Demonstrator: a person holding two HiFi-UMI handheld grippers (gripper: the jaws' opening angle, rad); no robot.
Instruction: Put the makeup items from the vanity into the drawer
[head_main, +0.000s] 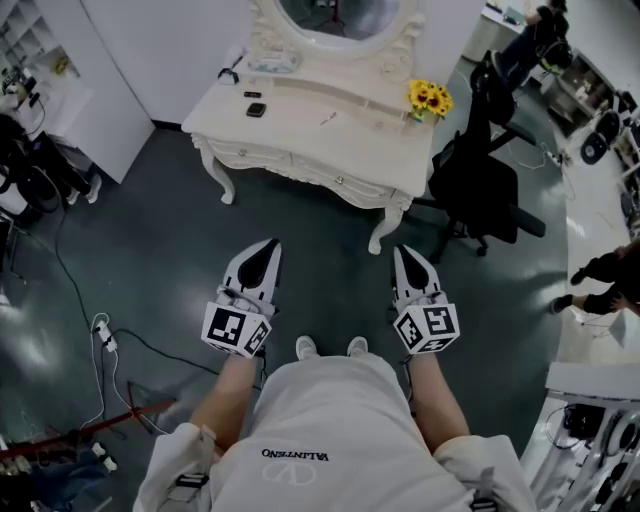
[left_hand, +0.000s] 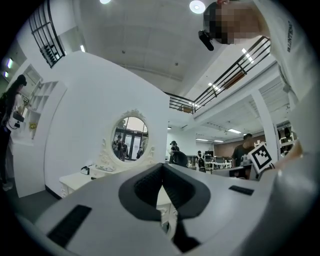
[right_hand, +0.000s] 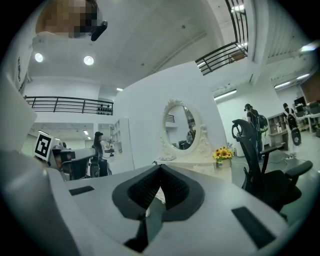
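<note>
Left claw (head_main: 270, 246) and right claw (head_main: 403, 252) both pressed together, empty, held level. Ahead of them, well apart: white vanity table (head_main: 300, 135). Small dark makeup items (head_main: 256, 109) lie on top. Drawer (head_main: 338, 176) shut, contents hidden. Sunflowers (head_main: 428, 97) sit ahead-right of right claw.

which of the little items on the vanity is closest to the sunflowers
The thin stick, lying alone toward the sunflowers; the square dark item and the smaller dark item sit further left on the vanity.
</note>
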